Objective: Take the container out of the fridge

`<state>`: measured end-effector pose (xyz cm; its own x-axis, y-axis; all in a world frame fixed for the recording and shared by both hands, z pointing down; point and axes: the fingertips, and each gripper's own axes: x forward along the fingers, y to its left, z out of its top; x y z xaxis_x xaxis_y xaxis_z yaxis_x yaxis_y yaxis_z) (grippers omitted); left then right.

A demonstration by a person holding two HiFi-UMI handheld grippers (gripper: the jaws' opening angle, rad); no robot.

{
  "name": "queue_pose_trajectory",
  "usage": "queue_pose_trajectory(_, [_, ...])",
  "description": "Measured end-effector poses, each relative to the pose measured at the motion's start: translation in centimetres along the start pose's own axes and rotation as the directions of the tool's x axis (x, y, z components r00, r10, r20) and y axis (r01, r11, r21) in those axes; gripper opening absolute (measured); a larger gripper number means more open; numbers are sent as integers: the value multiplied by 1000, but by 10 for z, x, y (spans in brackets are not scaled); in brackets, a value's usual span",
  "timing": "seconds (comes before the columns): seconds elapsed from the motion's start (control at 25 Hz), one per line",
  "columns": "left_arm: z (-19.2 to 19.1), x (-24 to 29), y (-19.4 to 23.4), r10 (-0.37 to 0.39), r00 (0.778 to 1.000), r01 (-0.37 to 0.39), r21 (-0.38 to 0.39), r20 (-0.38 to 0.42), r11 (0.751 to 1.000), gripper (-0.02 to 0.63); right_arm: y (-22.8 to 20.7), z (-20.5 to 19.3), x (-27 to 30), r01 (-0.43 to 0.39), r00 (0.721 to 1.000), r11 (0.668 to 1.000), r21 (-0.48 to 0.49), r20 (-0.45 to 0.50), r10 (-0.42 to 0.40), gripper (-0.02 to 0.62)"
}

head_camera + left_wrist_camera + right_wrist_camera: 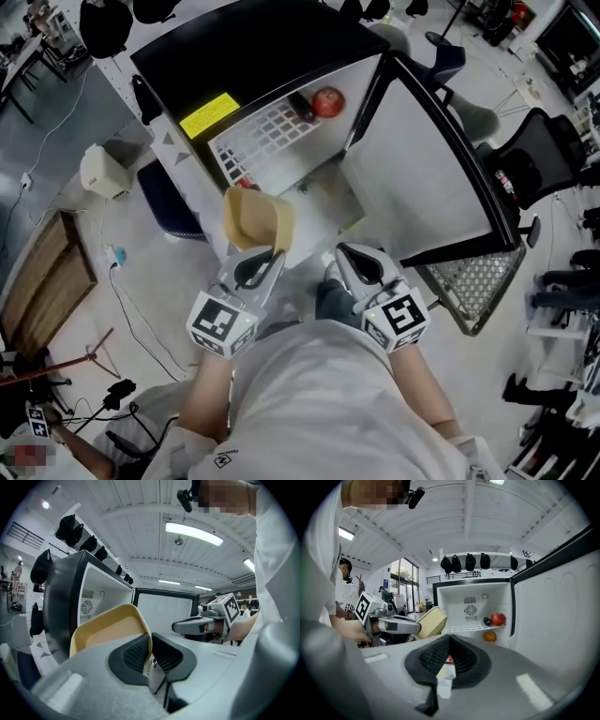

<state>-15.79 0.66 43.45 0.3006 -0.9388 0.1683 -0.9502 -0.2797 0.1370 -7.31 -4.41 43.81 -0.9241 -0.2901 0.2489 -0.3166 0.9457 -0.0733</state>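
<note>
A tan plastic container (pixel 258 220) hangs in the air in front of the open fridge (pixel 244 47), outside its cavity. My left gripper (pixel 272 251) is shut on the container's rim; in the left gripper view the pads pinch the wall of the container (pixel 110 630) at the left gripper (pixel 150 637). My right gripper (pixel 349 253) sits beside it to the right, shut and empty. The right gripper view shows the right gripper (pixel 449 639) with its pads together, the container (pixel 432 620) at left, and the fridge cavity beyond.
The fridge door (pixel 422 159) stands open to the right, with a wire basket (pixel 469 281) at its lower end. On the wire shelf (pixel 272 131) lie a red apple (pixel 327 100) and a dark fruit (pixel 302 108); an orange fruit (pixel 489 636) lies below. An office chair (pixel 534 159) stands at right.
</note>
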Motion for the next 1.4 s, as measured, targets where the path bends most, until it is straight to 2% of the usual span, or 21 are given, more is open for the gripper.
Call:
queue_pose_trajectory(0.16, [10,-12,-2,-2,999,4,-29,48,1000,31,8,3,2,-25,1000,1000,-13,8,25,3])
queue_pose_trajectory(0.64, [20,-31,1,18,995,-15,-33,93,999,31,18,10,0,-37,998,999,-12,51,37,3])
queue_pose_trajectory(1.4, [16,-30,-3,-3,996,7,-48,89,999,31,22,2,-2,-31,999,1000,5,26,31,3])
